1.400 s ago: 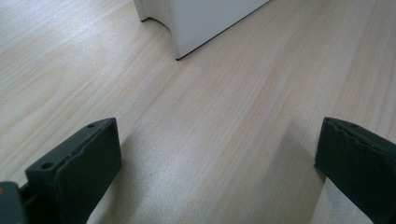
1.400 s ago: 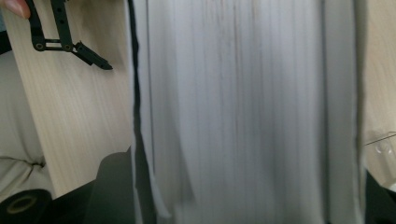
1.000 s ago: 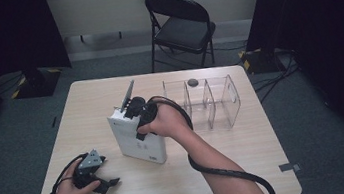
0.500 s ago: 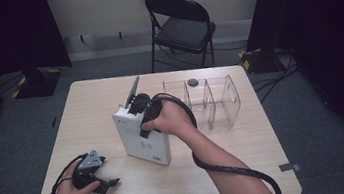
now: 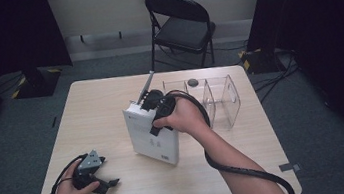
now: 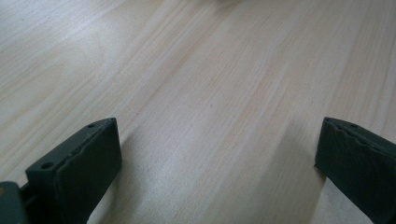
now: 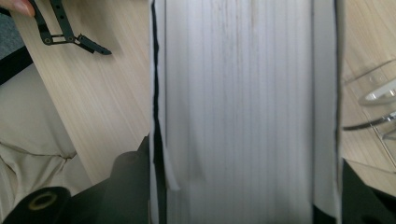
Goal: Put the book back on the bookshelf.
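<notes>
High view: right hand-held gripper clamped on top of thick white book, stood on edge mid-bench, w/ clear organizer just beside. Left gripper view: left hand-held gripper jaws wide apart, nothing btwn. Right gripper view: page block fills the jaws; top-only grip, so book could tip or swing into organizer.

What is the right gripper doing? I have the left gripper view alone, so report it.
Observer: The right gripper is shut on the top edge of a white book, which stands on edge on the table.
Operator: Tell me what's beside it.
Observer: A clear divided organizer stands to the book's right in the high view, past the right hand.
Operator: Now place my left gripper.
Observer: The left gripper rests near the table's front left corner, well away from the book.
</notes>
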A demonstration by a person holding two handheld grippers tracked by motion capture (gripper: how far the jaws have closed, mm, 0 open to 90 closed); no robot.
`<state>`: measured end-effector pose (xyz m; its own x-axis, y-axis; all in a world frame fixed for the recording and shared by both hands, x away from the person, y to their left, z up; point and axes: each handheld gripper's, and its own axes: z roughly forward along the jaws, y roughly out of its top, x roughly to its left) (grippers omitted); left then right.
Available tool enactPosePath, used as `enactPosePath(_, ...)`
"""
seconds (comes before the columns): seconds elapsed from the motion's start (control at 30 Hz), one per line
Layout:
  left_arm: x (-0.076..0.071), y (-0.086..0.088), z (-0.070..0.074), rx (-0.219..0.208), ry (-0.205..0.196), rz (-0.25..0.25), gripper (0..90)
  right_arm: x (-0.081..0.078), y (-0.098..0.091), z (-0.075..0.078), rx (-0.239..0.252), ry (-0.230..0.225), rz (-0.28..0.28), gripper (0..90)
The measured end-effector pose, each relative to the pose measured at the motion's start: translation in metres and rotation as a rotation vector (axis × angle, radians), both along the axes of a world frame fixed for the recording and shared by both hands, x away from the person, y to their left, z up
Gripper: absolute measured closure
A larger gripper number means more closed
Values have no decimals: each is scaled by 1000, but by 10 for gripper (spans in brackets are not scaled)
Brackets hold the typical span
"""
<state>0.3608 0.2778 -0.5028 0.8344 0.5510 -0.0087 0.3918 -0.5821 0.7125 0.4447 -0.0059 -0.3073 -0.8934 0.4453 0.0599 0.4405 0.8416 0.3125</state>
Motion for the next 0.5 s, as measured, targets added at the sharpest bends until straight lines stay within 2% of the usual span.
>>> enactPosePath(0.33,0,0,0,0,-1,0,0,-4,-21,8,23,0,-35,522)
enactPosePath(0.5,0,0,0,1,-1,-1,0,-6,-28,10,16,2,-41,522)
